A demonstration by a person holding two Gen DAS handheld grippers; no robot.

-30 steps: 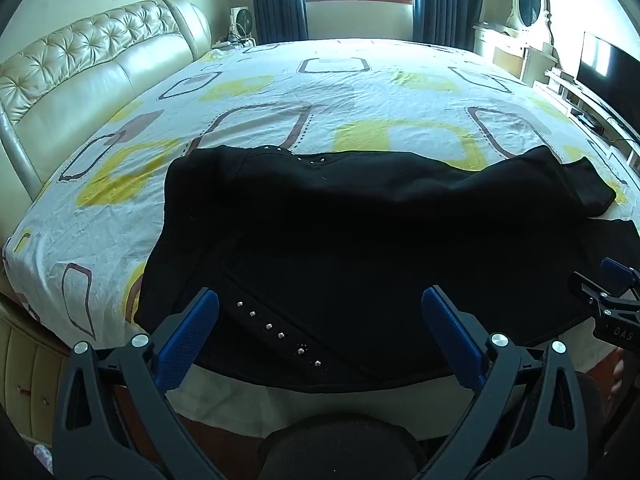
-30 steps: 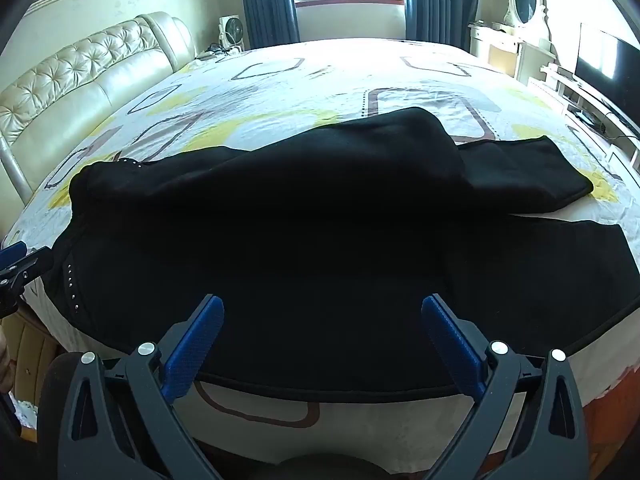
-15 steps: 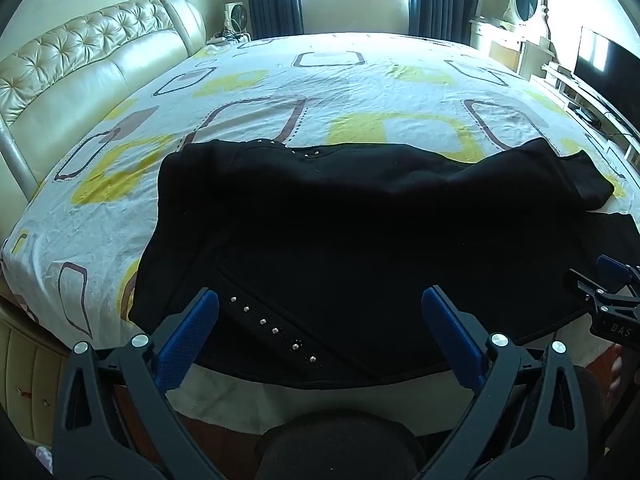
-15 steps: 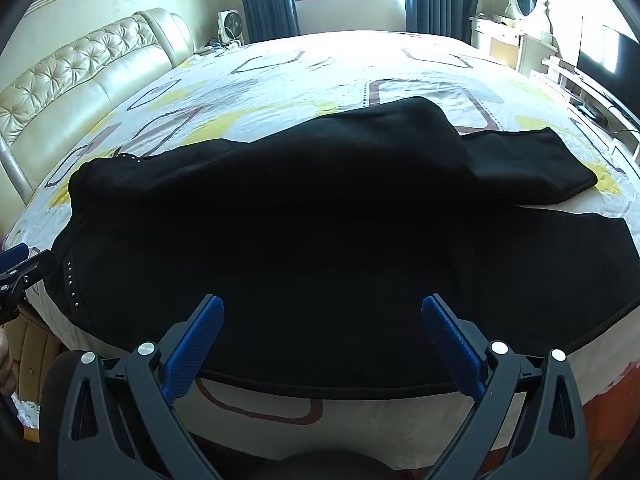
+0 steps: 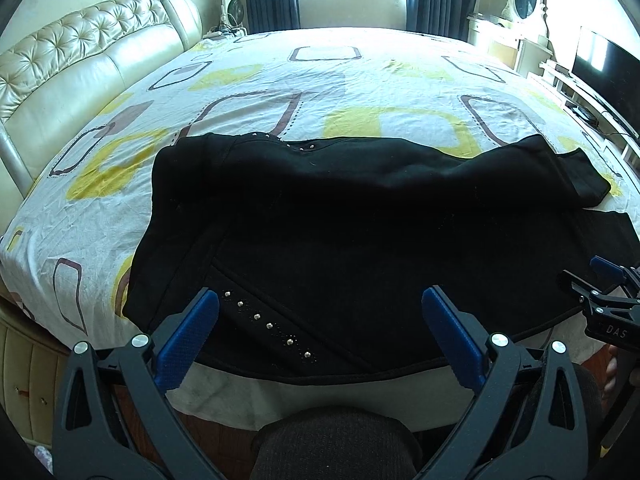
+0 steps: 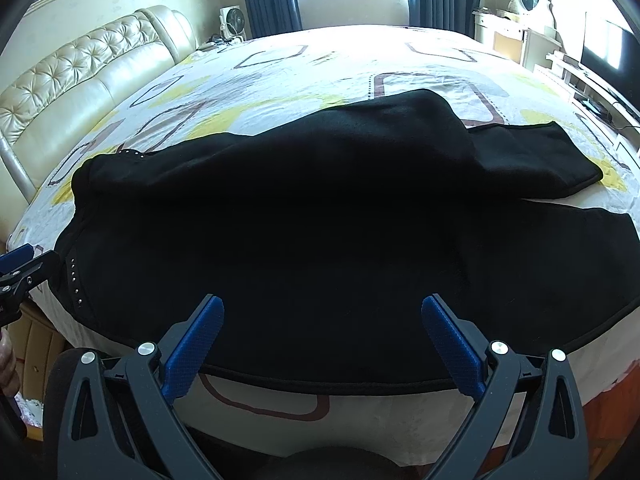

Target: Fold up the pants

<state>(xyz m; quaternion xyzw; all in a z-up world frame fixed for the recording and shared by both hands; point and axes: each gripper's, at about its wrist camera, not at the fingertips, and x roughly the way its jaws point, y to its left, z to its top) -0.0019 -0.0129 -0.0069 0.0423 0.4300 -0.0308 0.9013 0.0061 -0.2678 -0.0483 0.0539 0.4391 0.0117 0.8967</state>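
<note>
Both tongs, left and right, gape empty; black pants lie lengthwise left-right, waistband left.

black pants spread on bed, right claw open above

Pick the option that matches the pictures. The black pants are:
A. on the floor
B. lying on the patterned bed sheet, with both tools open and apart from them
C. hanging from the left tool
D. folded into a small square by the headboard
B: the black pants lie spread on the patterned bed sheet, while the left tool and right tool hover open near the pants' near edge, gripping nothing.
</note>
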